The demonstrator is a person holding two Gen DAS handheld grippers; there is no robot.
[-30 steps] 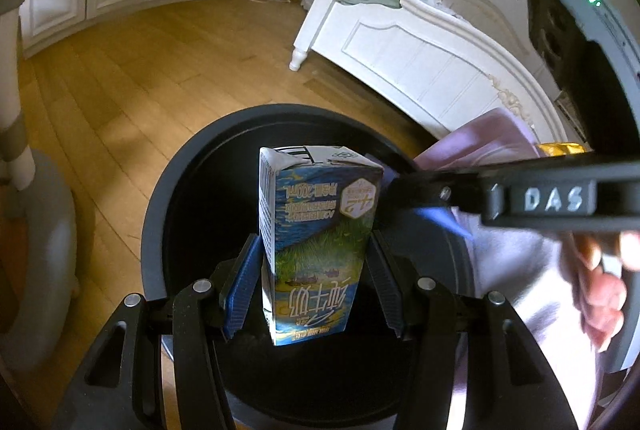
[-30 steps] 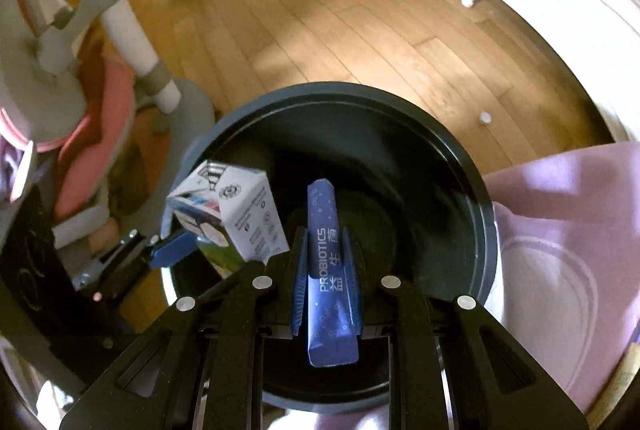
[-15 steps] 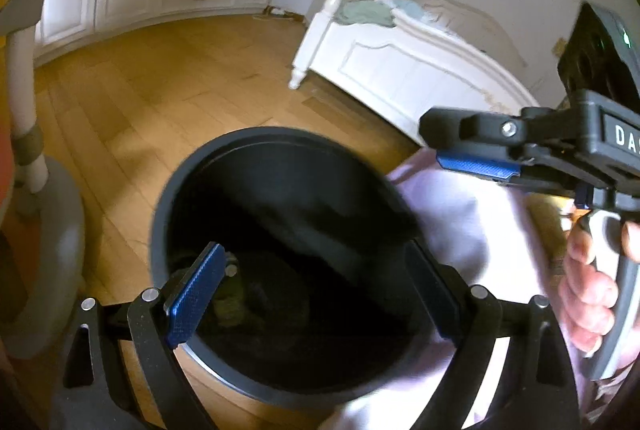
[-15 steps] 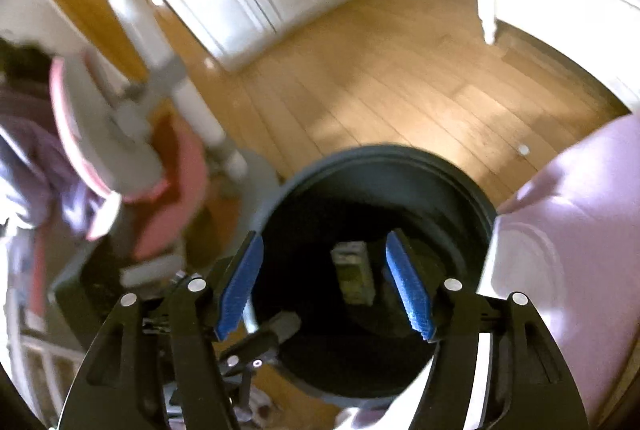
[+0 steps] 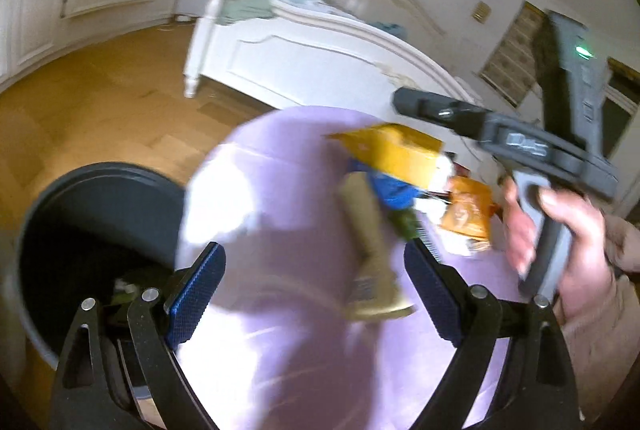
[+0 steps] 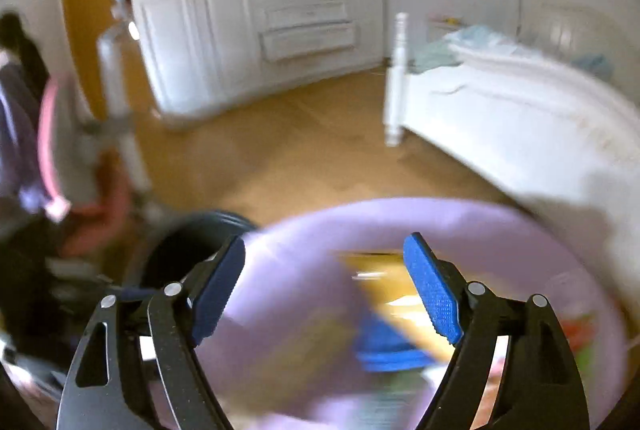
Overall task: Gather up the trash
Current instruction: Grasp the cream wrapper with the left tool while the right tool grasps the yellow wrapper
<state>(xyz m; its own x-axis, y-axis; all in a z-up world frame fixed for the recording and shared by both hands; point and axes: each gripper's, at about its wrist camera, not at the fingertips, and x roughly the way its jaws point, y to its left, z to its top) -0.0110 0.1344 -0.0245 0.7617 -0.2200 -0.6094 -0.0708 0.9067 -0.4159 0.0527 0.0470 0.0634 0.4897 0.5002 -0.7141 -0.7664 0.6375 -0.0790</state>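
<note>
My left gripper (image 5: 314, 284) is open and empty above a round purple surface (image 5: 280, 166). On that surface lies blurred trash: a beige wrapper (image 5: 370, 254) between the left fingers' lines, a yellow bag (image 5: 396, 154), a blue piece (image 5: 390, 190) and an orange packet (image 5: 468, 212). The black bin (image 5: 60, 206) sits at lower left with litter inside. My right gripper (image 6: 326, 282) has its jaws opening, with nothing between them. It hangs over the purple surface (image 6: 480, 230), above the yellow bag (image 6: 380, 278) and blue piece (image 6: 384, 350).
A hand (image 5: 560, 226) holds the right gripper at the right of the left wrist view. A white bed (image 5: 304, 58) stands behind the purple surface on a wooden floor (image 5: 100, 98). White cupboards (image 6: 260, 10) line the far wall. A pink chair (image 6: 80, 222) stands left of the bin (image 6: 188, 242).
The left gripper let go of the milk carton and the right one of the blue stick over the bin. Both opened, rose and swung right from the bin to the purple surface.
</note>
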